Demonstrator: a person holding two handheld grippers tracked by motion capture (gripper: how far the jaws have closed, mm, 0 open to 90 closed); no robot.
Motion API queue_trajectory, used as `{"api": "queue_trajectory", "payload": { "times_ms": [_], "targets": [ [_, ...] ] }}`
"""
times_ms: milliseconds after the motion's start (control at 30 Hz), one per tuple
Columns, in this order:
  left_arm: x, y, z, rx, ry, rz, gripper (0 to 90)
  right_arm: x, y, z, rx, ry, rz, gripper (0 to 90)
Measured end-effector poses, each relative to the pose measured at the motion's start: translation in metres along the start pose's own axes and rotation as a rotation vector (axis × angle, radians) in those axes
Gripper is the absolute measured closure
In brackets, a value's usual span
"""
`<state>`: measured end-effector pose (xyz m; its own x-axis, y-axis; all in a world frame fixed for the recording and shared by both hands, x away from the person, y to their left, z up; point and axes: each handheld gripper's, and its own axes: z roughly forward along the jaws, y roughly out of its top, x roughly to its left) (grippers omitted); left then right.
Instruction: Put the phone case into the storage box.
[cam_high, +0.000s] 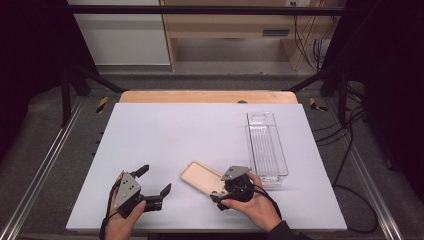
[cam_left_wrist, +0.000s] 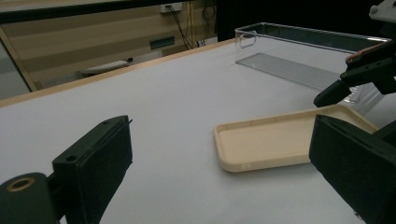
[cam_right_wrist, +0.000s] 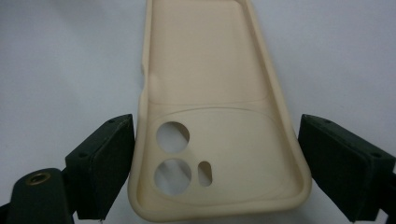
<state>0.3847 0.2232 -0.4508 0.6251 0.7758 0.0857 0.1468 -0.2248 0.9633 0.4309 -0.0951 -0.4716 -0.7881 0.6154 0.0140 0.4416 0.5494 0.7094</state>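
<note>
The R gripper (cam_high: 218, 196) sat over the camera-hole end of a beige phone case (cam_high: 202, 178), w/ its jaws apart and straddling that end: in the right gripper view the case (cam_right_wrist: 210, 116) lay between the two pads, the left pad touching or nearly touching the case's edge, the right pad w/ a small gap beside it, so not clamped yet. The case lay open side up on the white table (cam_high: 165, 135), its two round holes and a small slot nearest the R gripper, the rest stretching away ahead of it. The L gripper (cam_high: 155, 181) rested lower on the table well apart from the case, jaws wide open w/ nothing between them (each gripper was held in a hand, forearms coming in from the near edge). From the left gripper view the case (cam_left_wrist: 275, 142) lay ahead and to the right, partly behind its right jaw, w/ the R gripper (cam_left_wrist: 341, 88) above the case's far end. A clear plastic bin (cam_high: 266, 147) stood just beyond the R gripper, long and narrow, apart from the case.
</note>
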Motion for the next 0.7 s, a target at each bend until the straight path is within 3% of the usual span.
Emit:
{"api": "queue_trajectory", "payload": {
  "times_ms": [433, 700],
  "targets": [
    [-0.0037, 0.0007, 0.0021, 0.007, -0.003, 0.036, 5.7, -0.0014, 0.0074, -0.0058, -0.028, -0.015, 0.009, 13.8],
    [-0.0056, 0.001, 0.0028, 0.01, -0.003, 0.049, 5.7, -0.0036, 0.0091, -0.0051, -0.018, -0.01, 0.019, 13.8]
  ]
}}
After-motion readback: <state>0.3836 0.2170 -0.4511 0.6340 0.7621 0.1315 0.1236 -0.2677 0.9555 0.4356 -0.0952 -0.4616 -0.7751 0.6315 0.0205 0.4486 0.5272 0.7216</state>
